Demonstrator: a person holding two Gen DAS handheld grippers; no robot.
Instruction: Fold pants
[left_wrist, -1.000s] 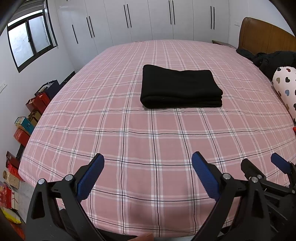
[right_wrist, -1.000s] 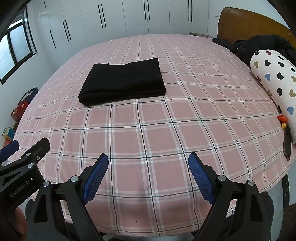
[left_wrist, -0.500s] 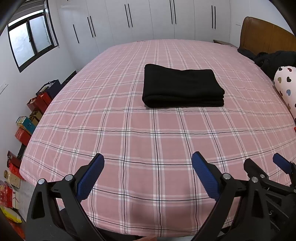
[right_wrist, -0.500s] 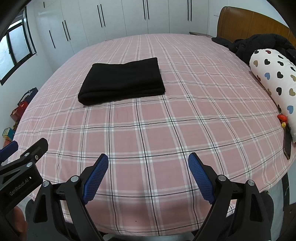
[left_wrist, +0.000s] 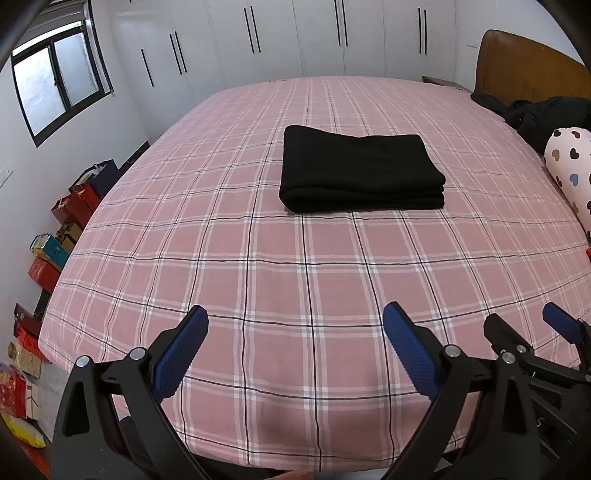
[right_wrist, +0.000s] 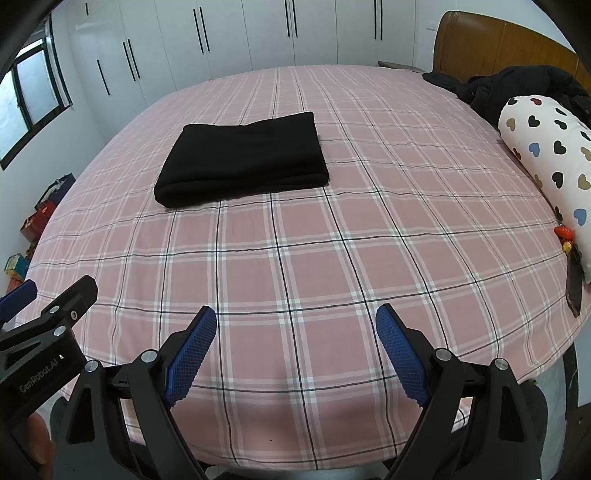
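Observation:
Black pants lie folded into a neat flat rectangle in the middle of a bed with a pink plaid sheet. My left gripper hovers over the near edge of the bed, well short of the pants, with its blue pads wide apart and nothing between them. Beside it, my right gripper is open and empty too, over the same near edge. Each wrist view catches the other gripper at its side.
A heart-print bolster pillow and a dark jacket lie at the right by the wooden headboard. A red trinket and a dark phone sit near the bed's right edge. Boxes line the floor at left.

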